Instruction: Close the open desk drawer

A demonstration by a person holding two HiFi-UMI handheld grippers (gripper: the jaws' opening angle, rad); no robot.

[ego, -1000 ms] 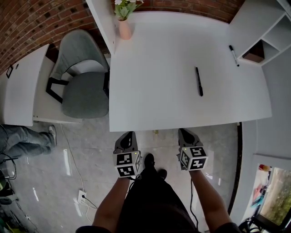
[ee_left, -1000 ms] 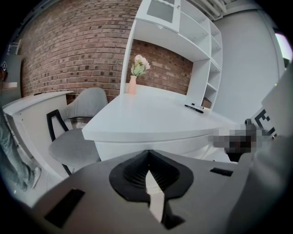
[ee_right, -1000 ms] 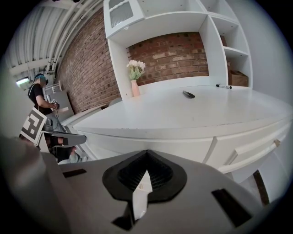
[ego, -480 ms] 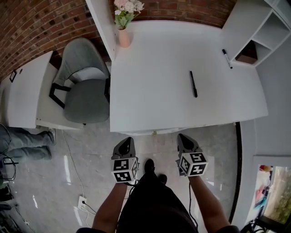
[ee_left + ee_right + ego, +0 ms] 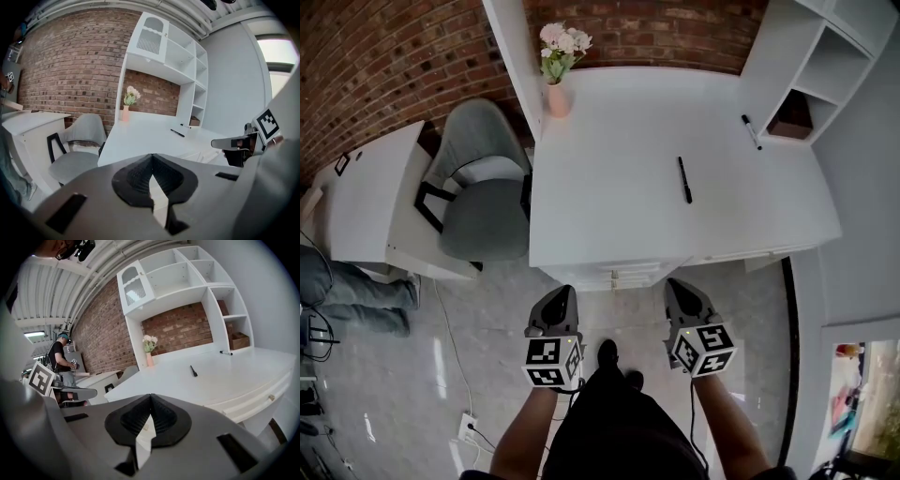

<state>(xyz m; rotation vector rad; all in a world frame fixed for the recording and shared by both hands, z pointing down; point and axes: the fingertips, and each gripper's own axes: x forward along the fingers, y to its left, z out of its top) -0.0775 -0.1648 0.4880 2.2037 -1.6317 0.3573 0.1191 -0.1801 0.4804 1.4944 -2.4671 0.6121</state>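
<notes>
The white desk (image 5: 619,178) fills the middle of the head view. Under its front edge a white drawer front (image 5: 617,277) with small knobs sticks out a little; it also shows as a knobbed drawer front (image 5: 262,401) at the right of the right gripper view. My left gripper (image 5: 557,302) and right gripper (image 5: 682,292) hang side by side just short of that edge, over the floor. Both are shut with nothing between the jaws. In their own views the left gripper (image 5: 152,157) and right gripper (image 5: 150,397) point toward the desk.
A black pen (image 5: 684,180) and a marker (image 5: 751,132) lie on the desk, with a pink vase of flowers (image 5: 558,94) at its back left. A grey chair (image 5: 483,202) and a white side table (image 5: 366,197) stand left. Shelves (image 5: 811,66) rise at right. A person's legs (image 5: 347,291) show far left.
The view has drawn back from the desk, so the desk sits higher in frame and the drawer front shows below its edge. Both grippers stay shut and sit slightly lower.
</notes>
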